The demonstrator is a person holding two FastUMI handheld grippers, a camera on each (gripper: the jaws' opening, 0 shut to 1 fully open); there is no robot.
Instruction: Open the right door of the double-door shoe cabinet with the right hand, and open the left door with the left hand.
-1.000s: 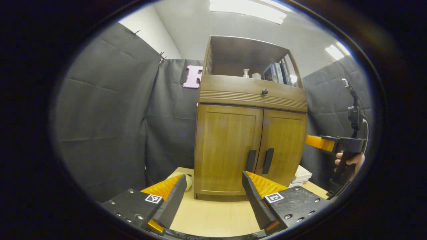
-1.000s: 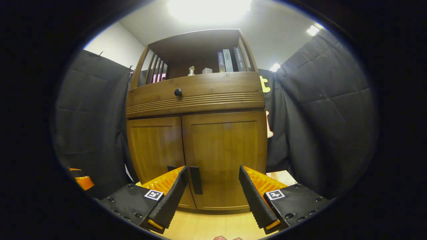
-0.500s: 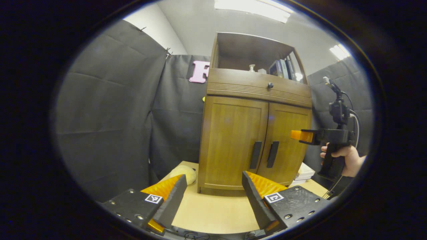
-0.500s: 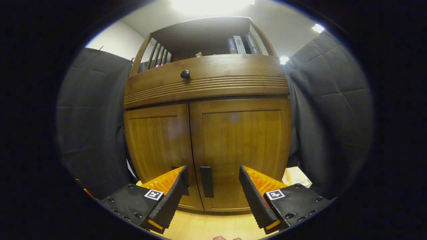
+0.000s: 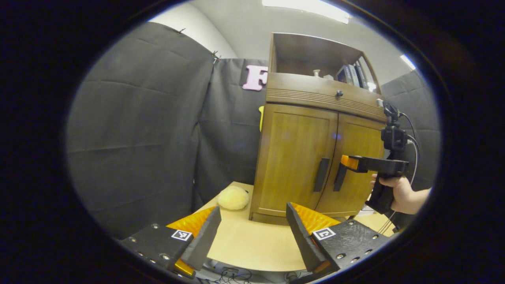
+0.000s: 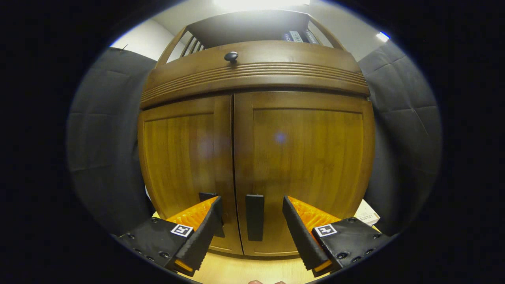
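A pale wooden table (image 5: 252, 248) stands between black cloth walls (image 5: 138, 130) under ceiling lights. At its back sits the brown cabinet (image 5: 311, 157), both doors shut, a dark vertical handle on each, with a knobbed drawer (image 6: 252, 75) and an open shelf above. A yellow ball (image 5: 233, 197) lies beside it. The right gripper (image 6: 249, 228), fingers apart, frames the right door's handle (image 6: 255, 217). The left gripper (image 5: 252, 236) hangs back, fingers apart.

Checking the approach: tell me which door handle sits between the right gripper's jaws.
The right door's handle, framed between the open jaws; the left door's handle is partly hidden behind one jaw.
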